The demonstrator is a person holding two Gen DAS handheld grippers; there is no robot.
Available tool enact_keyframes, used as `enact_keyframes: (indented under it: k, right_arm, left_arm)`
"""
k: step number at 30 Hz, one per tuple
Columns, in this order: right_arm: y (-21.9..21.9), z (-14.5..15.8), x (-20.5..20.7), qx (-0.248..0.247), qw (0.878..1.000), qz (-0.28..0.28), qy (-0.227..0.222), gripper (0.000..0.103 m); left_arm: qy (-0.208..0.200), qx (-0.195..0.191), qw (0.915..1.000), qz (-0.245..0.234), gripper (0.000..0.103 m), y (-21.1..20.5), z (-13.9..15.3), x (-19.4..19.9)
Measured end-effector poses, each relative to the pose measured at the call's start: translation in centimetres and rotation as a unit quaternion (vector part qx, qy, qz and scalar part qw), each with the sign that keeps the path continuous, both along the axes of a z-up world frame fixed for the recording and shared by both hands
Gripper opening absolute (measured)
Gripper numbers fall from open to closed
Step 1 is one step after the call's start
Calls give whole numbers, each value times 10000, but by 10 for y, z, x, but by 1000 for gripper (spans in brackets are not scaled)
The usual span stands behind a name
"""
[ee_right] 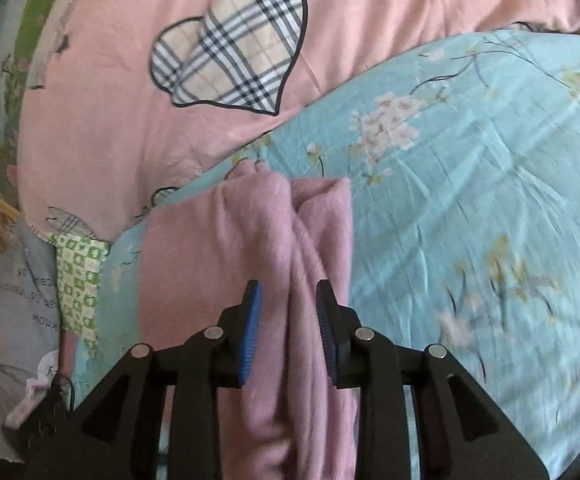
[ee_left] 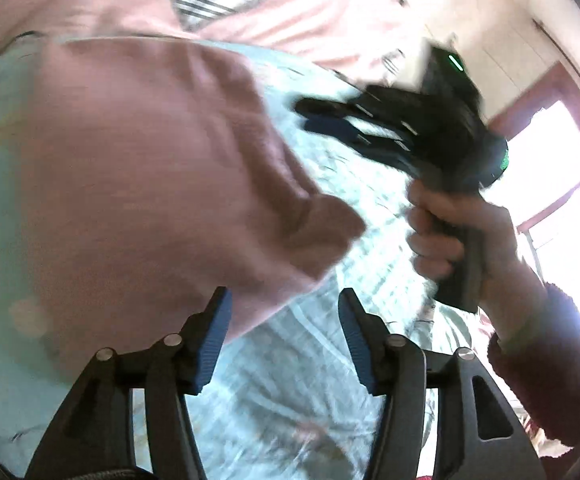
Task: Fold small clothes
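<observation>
A small pink knit garment lies on a light blue floral sheet. My left gripper is open, its blue pads just past the garment's near edge, with nothing between them. In the left wrist view the right gripper is blurred, held by a hand above the sheet to the right of the garment. In the right wrist view the garment is bunched into folds that run between the pads of the right gripper, which stand partly apart, touching the cloth on both sides.
A pink quilt with a plaid heart patch lies beyond the blue sheet. A green-and-white checked cloth and a grey printed cloth lie at the left. A bright window is at the right.
</observation>
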State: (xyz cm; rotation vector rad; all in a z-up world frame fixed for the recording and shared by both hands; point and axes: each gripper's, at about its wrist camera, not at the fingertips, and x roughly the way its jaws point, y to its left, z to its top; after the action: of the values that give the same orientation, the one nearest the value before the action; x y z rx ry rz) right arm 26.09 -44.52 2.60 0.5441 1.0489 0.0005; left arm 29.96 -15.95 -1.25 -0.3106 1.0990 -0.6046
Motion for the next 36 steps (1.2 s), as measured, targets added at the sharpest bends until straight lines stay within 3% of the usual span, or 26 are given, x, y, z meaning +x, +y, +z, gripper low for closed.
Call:
enact_keyframes:
  k: [5,9,14,15,16,17,19,22,24,30,36]
  right_arm:
    - [20,0,-24,145,9998,157,63,46]
    - [32,-17,-23,104,9995,211,201,47]
    - [32,-35,-10,119,9994,191,261,47]
    - [32,-37,-8,139,9993,200,272,44]
    - [32,-39,-7,186,9992,215,290,36]
    - [32,-40,-6,225,9990,236,301,10]
    - [33,-31,-5,331,9990,235,198,9]
    - [29,5,-14,481,9977,162,-443,9]
    - [24,14,-19,388,9978,66,-532,9]
    - [5,-43,-22,139,9996,-213,128,9]
    - [-2,-67,-24,233,9987,-443,131,10]
  left_arm:
    - [138,47,9961,867,64,63,2,4]
    - [316,19,9908,1315,64,101,-9,10]
    - [424,-90,9868,1558,69,109,-17,29]
    - [450,-126,9864,1574,69,111,-17,30]
    - [480,-147,9863,1572,69,104,-20,31]
    - [512,-128,9859,1588,69,105,-23,36]
    - [520,-109,9862,1570,69,102,-24,43]
    - [471,-22,9867,1556,70,92,-24,53]
    - [512,32,9864,1562,70,86,-28,61]
    - [773,92,9858,1488,73,80,-49,69]
    - [979,-24,9832,1542,79,82,-67,77]
